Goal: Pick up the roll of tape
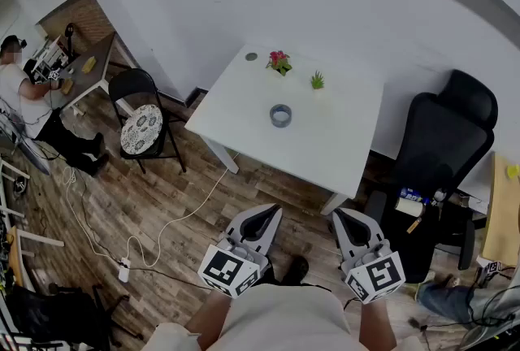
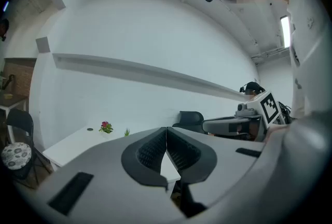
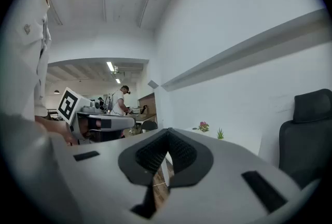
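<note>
The roll of tape (image 1: 280, 115) lies flat near the middle of the white surface (image 1: 341, 138), with nothing touching it. Beyond it, toward the wall, stand a small pink-flowered plant (image 1: 279, 61) and a small green plant (image 1: 317, 80), set apart from each other and from the tape, and a little round dark disc (image 1: 251, 57) lies near the far corner. A black folding chair with a patterned seat cushion (image 1: 142, 127) stands at the surface's left end, and a black office chair (image 1: 445, 142) at its right. Both grippers are held on the near side of the surface, above the wooden floor (image 1: 162, 203) and well apart from the tape. The left gripper (image 2: 166, 129) is clenched, its jaws meeting at the tips with nothing between them. The right gripper (image 3: 167, 132) is likewise clenched and empty. At the far left of the head view a person (image 1: 24, 101) sits at another desk.
</note>
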A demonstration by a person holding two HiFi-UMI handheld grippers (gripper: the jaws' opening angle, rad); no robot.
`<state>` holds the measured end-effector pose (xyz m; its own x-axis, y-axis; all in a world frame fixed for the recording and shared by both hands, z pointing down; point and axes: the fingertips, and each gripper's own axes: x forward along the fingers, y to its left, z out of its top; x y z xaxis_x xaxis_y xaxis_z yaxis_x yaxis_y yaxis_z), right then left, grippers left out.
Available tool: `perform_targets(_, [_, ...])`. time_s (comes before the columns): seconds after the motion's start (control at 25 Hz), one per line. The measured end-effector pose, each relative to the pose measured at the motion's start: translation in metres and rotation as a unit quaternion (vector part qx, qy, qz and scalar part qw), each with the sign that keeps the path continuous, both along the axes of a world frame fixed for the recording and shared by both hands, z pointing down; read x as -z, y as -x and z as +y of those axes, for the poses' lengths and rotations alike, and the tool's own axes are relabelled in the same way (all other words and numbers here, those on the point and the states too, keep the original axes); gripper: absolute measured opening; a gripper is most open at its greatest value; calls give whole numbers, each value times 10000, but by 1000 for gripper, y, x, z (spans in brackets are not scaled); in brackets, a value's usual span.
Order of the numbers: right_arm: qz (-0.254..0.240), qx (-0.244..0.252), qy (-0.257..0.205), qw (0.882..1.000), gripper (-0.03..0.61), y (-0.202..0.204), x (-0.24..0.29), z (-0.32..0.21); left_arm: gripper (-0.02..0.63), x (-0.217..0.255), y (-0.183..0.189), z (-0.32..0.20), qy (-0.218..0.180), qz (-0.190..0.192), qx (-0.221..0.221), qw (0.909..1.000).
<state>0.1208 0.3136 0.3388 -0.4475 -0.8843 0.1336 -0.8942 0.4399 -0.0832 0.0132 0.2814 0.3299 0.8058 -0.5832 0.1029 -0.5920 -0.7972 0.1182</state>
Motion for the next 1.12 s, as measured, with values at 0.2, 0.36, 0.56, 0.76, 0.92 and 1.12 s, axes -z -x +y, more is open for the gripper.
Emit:
perform_targets(0.2, [19, 18, -63, 10000, 3, 5, 4, 5, 20, -2, 2, 2, 21, -36, -27, 10000])
perform_targets(0.36, [-55, 57, 17, 10000, 3, 5, 1, 5, 20, -5, 3, 4, 63, -24, -5, 10000])
perform_targets(0.56, [-252, 110, 146, 9995, 6, 10, -9, 5, 21, -13, 5, 5, 153, -96, 54, 9998])
perform_targets(0.76, [-380, 116, 267, 9989, 8, 15, -16, -1, 21, -22, 18, 1, 257, -201, 186, 9993])
perform_targets(0.92, [-388, 95, 341, 9986, 23, 18, -18, -14, 21, -24, 28, -10, 309, -188, 260, 9990])
perform_targets(1.12, [-377, 97, 434, 9983, 39, 23, -22, -34, 23, -30, 36, -28, 355, -204, 224, 9989])
